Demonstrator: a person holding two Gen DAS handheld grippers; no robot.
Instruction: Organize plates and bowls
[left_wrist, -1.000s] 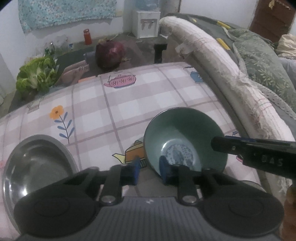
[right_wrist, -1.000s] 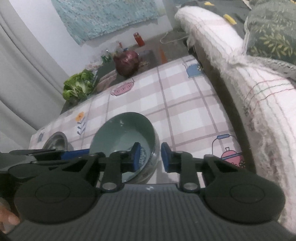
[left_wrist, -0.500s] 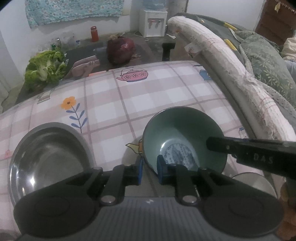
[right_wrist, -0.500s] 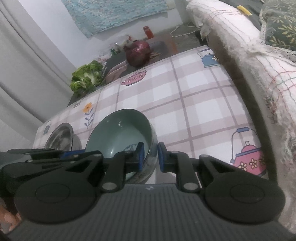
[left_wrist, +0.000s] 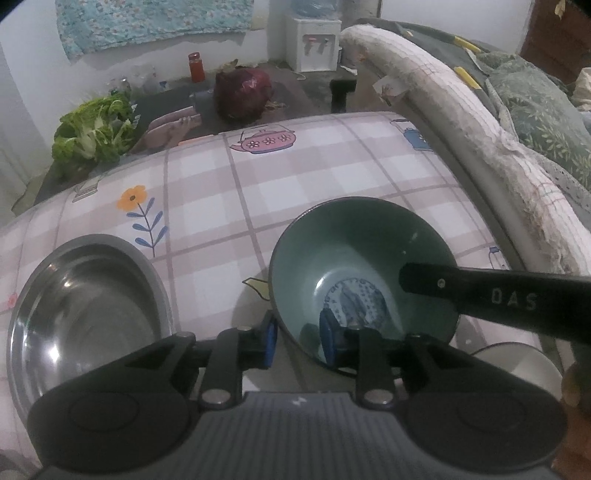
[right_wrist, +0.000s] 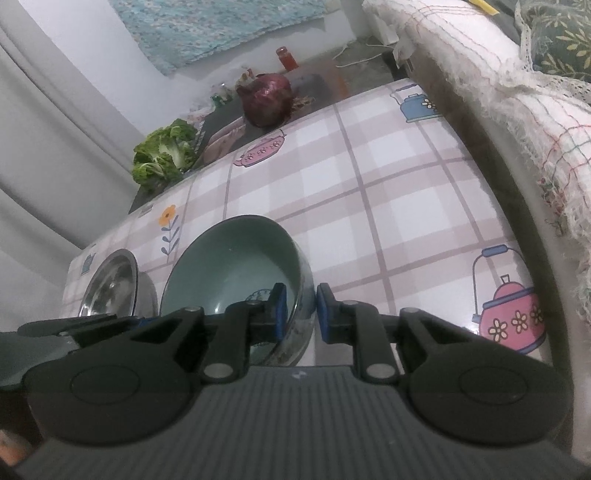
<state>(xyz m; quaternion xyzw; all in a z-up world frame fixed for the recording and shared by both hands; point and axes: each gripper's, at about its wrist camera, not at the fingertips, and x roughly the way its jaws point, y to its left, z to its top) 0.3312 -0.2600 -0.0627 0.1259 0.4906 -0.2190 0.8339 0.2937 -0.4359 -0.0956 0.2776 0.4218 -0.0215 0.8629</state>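
A green bowl with a blue pattern on its bottom sits near the front of the checked tablecloth. My left gripper straddles the bowl's near-left rim. Its jaws are opening, and the inner pad stands off the wall. My right gripper is shut on the right rim of the green bowl, one pad inside and one outside. One of its black fingers crosses the bowl in the left wrist view. I cannot tell whether the bowl rests on the cloth.
A steel bowl stands left of the green one. A white vessel's rim shows under the right gripper. A cloth-covered sofa arm borders the table's right side. Beyond the far edge lie leafy greens and a red cabbage.
My left gripper's pads closed tight on the bowl's rim, then spread apart again. The right gripper's pads drew together on the opposite rim. Both hands stayed about where they were.
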